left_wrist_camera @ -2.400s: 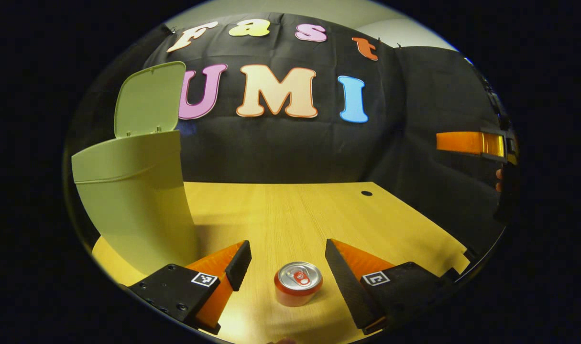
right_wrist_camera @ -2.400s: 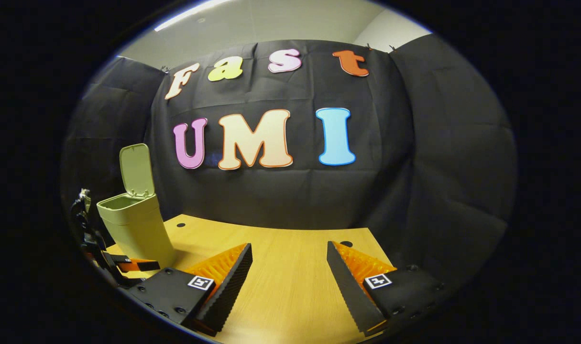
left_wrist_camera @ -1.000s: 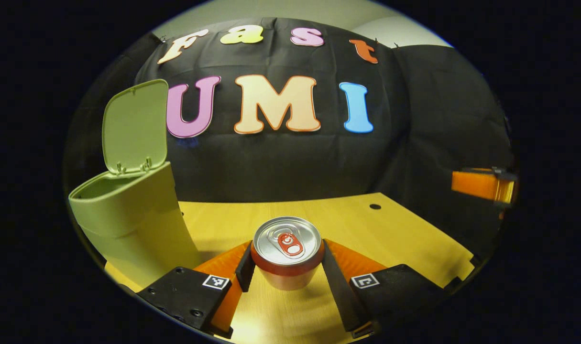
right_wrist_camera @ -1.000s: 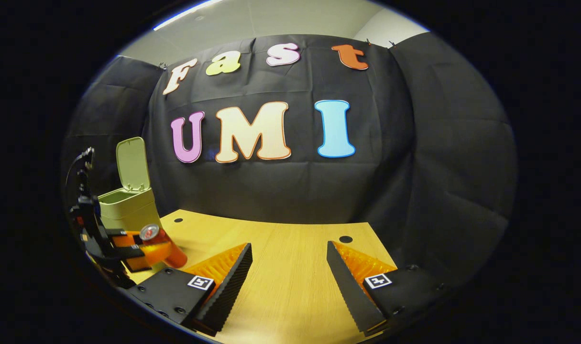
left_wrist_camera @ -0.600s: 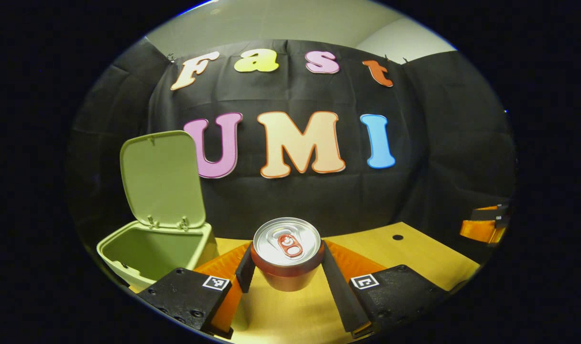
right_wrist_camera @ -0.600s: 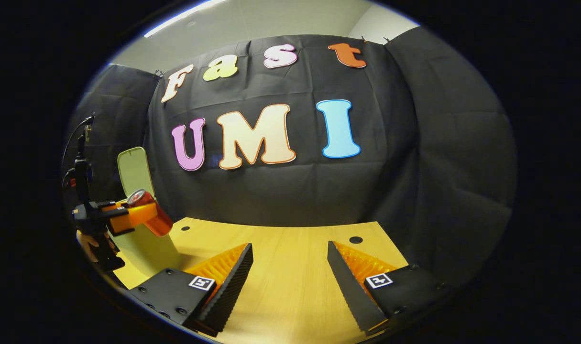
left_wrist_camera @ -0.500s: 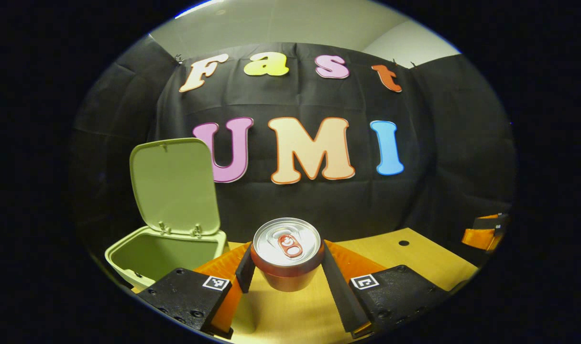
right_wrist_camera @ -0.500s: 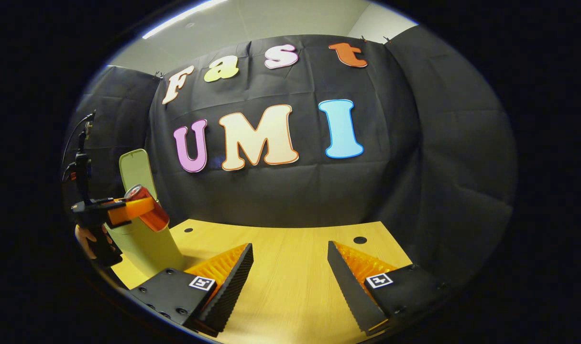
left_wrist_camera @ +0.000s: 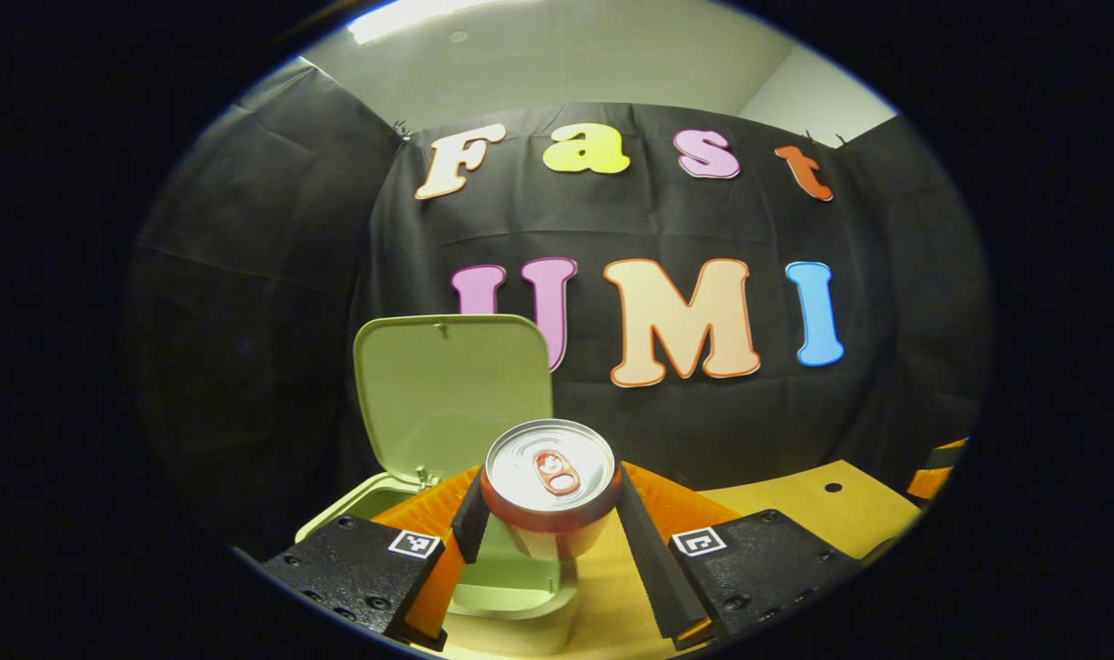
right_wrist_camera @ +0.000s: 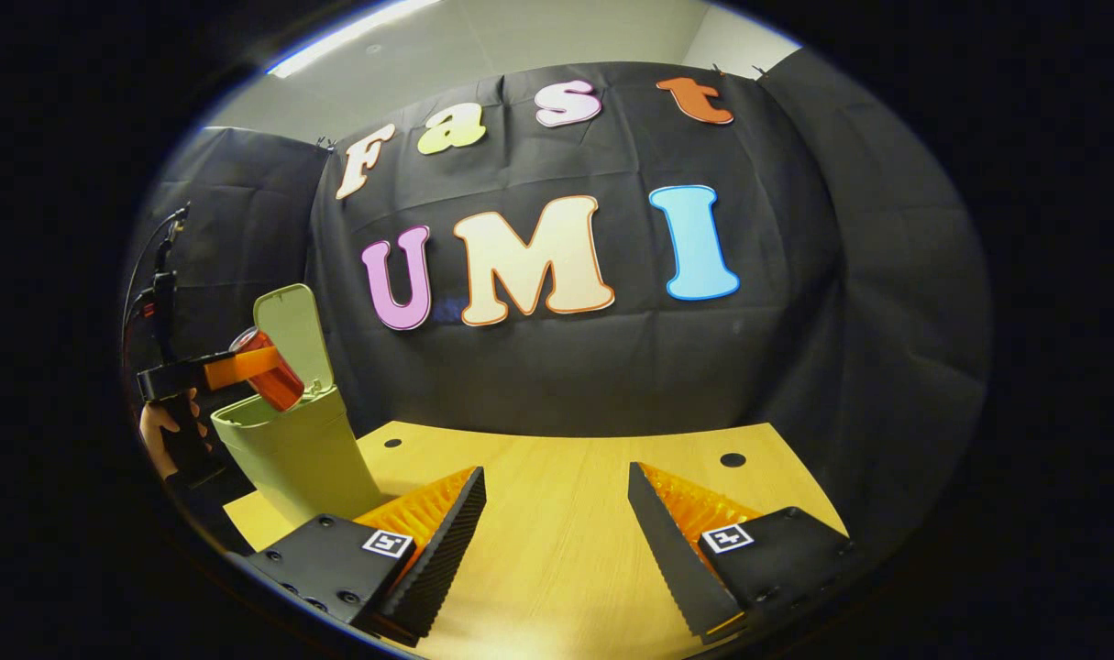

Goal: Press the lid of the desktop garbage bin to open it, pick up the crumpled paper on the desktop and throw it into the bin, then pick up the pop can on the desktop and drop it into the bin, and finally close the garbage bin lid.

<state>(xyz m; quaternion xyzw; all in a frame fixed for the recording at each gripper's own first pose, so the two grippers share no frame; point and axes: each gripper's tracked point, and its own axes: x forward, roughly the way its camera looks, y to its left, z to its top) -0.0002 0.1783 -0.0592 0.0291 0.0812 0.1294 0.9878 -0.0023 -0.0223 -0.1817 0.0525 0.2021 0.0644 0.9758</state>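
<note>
My left gripper (left_wrist_camera: 549, 513) is shut on the red pop can (left_wrist_camera: 550, 486), whose silver top faces the camera. Below and behind the can stands the pale green garbage bin (left_wrist_camera: 511, 577) with its lid (left_wrist_camera: 451, 385) raised upright. In the right gripper view the left gripper (right_wrist_camera: 245, 365) holds the tilted pop can (right_wrist_camera: 268, 371) just over the mouth of the bin (right_wrist_camera: 300, 454), in front of the open lid (right_wrist_camera: 292, 344). My right gripper (right_wrist_camera: 557, 522) stands open above the wooden desktop (right_wrist_camera: 566, 550) with nothing between its fingers. Inside of the bin is hidden.
A hand (right_wrist_camera: 158, 431) holds the left gripper at the far left. The desktop has small round holes at the back (right_wrist_camera: 732, 459) (right_wrist_camera: 392, 443). The black cloth wall closes the back and both sides. Part of the right gripper (left_wrist_camera: 932, 467) shows at the right edge.
The left gripper closed on the can, lifted it off the desktop and carried it left to above the open bin. The right gripper stayed open, shifting only slightly.
</note>
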